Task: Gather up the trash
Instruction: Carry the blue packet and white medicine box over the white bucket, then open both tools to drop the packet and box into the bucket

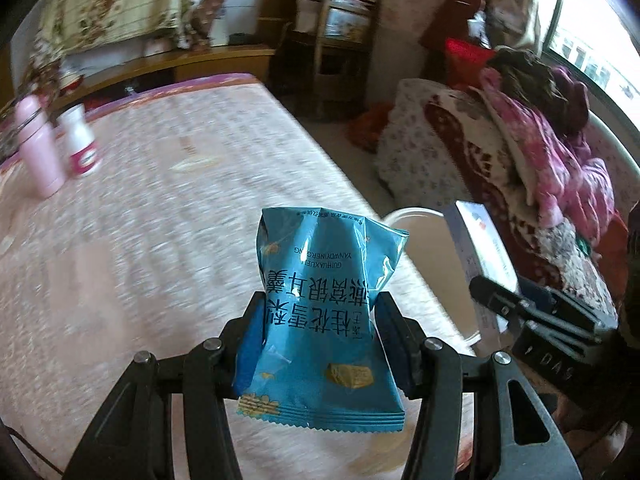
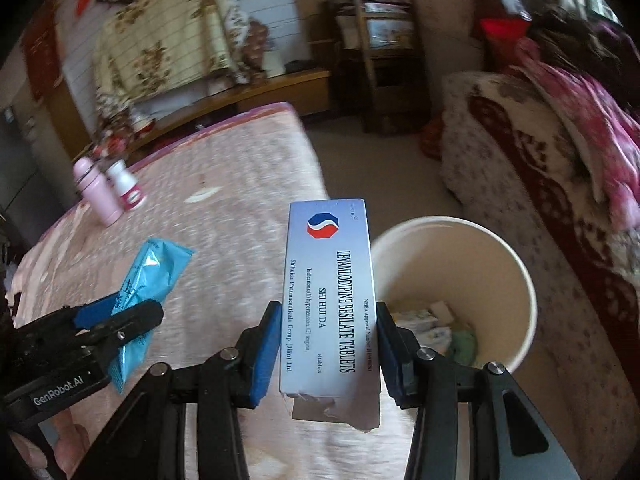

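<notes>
While the left wrist view shows the left gripper (image 1: 320, 336) clamped on a blue snack packet (image 1: 324, 304) above the pink bedspread (image 1: 160, 208), only the rim of the white bucket (image 1: 420, 216) shows there. The right wrist view shows the right gripper (image 2: 326, 344) clamped on a tablet box (image 2: 330, 296), and paper scraps (image 2: 436, 326) inside the bucket (image 2: 516, 280).
</notes>
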Tool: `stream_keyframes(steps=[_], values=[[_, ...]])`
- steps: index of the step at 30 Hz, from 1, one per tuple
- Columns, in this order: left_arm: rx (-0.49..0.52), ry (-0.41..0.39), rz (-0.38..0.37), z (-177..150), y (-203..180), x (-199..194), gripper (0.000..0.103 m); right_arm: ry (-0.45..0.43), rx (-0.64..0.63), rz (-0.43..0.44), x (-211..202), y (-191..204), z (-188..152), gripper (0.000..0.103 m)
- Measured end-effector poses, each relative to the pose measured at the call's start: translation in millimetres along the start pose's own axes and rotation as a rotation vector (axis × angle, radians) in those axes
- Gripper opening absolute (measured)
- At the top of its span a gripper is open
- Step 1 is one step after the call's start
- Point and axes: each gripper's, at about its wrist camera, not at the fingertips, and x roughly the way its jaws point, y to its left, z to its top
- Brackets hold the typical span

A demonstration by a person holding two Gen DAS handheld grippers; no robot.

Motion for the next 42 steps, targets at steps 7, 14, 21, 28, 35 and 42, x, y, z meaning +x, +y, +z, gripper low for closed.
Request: stream_keyframes(steps=[7, 14, 21, 28, 35, 42], values=[[0.061, 0.021, -0.029, 15, -48, 33, 0.056, 0.002, 0.098, -0.063, -1, -59, -4, 0.048], [0.09, 0.036, -0.025, 22, -69, 55, 0.056, 0.007, 0.159, -0.107, 5, -93, -3, 0.048], [0.107, 0.039, -0.03, 31, -79, 69, 0.056, 0.026, 0.201, -0.115, 19, -109, -3, 0.048], [0.109, 0.047, -0.034, 34, -82, 79, 0.056, 0.036, 0.216, -0.125, 32, -115, -4, 0.048], [0.113, 0.06, -0.045, 34, -83, 88, 0.056, 0.04, 0.236, -0.12, 36, -118, -4, 0.048], [0.132, 0.057, -0.058, 36, -88, 93, 0.056, 0.041, 0.25, -0.126, 40, -122, -4, 0.048]])
